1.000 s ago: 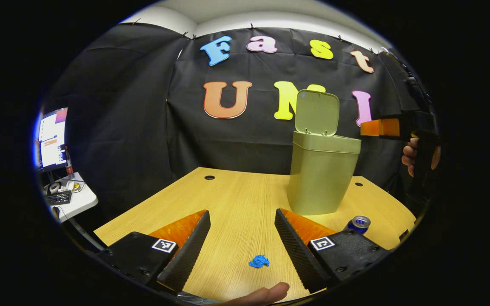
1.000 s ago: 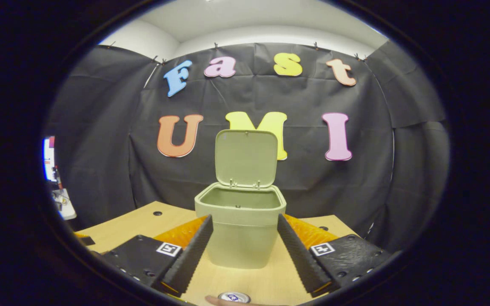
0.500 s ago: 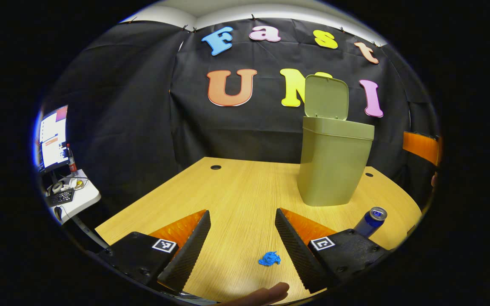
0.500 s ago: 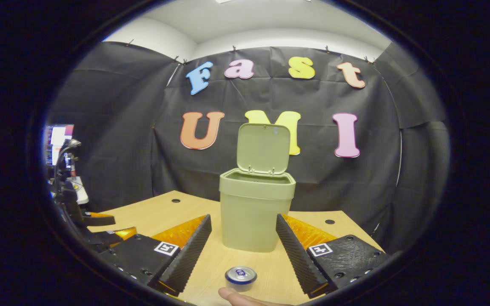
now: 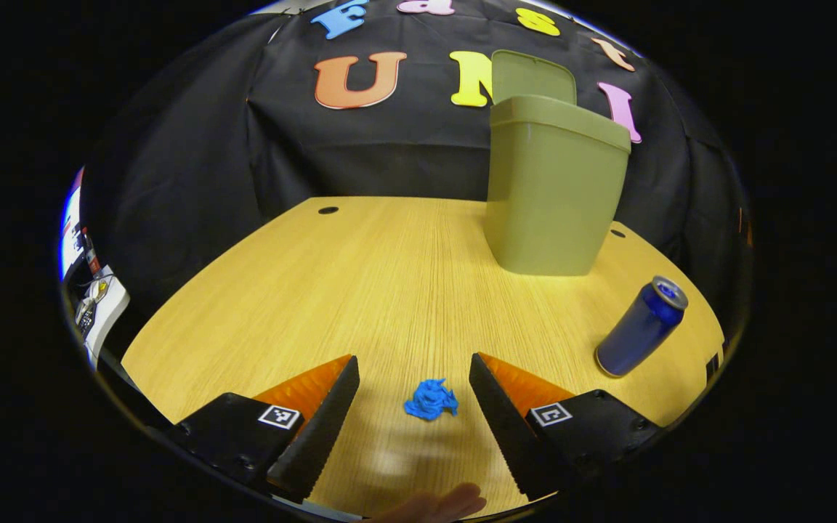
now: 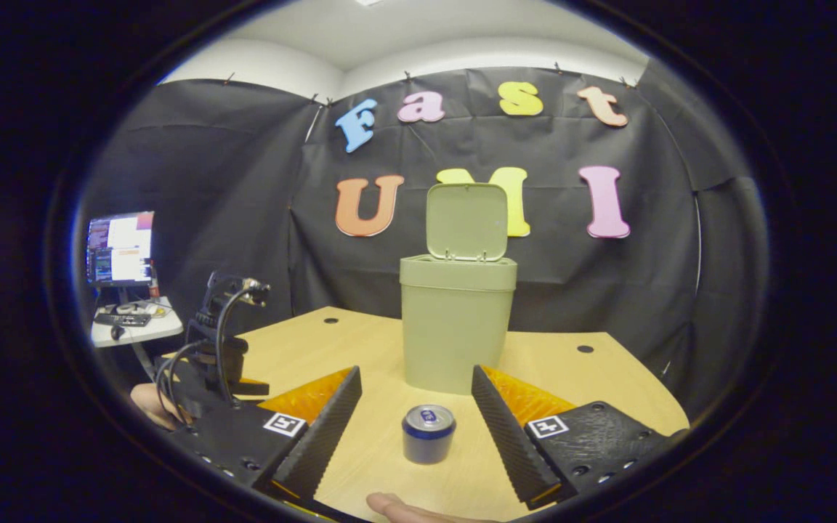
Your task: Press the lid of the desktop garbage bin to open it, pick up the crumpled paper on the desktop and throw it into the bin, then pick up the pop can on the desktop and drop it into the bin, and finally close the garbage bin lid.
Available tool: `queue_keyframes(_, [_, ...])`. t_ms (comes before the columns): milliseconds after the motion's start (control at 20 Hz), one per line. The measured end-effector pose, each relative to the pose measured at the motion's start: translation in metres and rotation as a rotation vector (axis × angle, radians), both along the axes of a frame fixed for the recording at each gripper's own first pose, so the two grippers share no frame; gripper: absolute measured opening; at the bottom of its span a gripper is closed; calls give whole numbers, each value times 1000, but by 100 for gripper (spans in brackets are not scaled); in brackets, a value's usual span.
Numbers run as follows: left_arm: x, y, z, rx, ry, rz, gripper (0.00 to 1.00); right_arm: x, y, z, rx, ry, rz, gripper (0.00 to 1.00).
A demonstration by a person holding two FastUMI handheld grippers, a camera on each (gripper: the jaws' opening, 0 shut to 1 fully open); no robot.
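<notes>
The olive green bin (image 5: 553,196) (image 6: 456,319) stands at the back of the wooden desk with its lid (image 6: 466,221) flipped up. A small blue crumpled paper (image 5: 431,399) lies on the desk between the fingers of my open left gripper (image 5: 414,410), which hovers low over it without touching. The blue pop can (image 5: 641,327) (image 6: 428,434) stands upright in front of the bin. My right gripper (image 6: 415,425) is open, and the can sits between its fingers, untouched. The left gripper (image 6: 219,341) and the hand holding it appear at the left of the right gripper view.
The wooden desk (image 5: 360,283) has small cable holes near its back edge. A side table with a monitor (image 6: 119,248) and a keyboard stands off to the left. A fingertip (image 5: 437,503) shows at the bottom edge.
My left gripper has dropped and tilted down toward the blue paper, which now lies between its fingers. My right gripper has pulled back and lower; the can now stands between its fingers.
</notes>
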State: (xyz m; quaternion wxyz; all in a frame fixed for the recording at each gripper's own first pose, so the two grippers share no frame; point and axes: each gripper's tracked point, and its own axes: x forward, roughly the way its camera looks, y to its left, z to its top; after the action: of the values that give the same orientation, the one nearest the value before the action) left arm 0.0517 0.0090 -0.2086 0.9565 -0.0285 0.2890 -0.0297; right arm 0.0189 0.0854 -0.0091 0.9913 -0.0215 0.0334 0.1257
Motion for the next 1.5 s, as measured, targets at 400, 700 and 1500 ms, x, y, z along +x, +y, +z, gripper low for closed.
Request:
queue_keyframes(400, [4,-8,-12,12,15,0,99,2,-10,-8,91,41,7,94])
queue_keyframes(700, [4,-2,-26,-16,67,-2,99,-1,-11,-2,83,3,-20,99])
queue_keyframes(1500, [13,12,-28,4,42,12,37,12,-21,-11,105,29,-73,96])
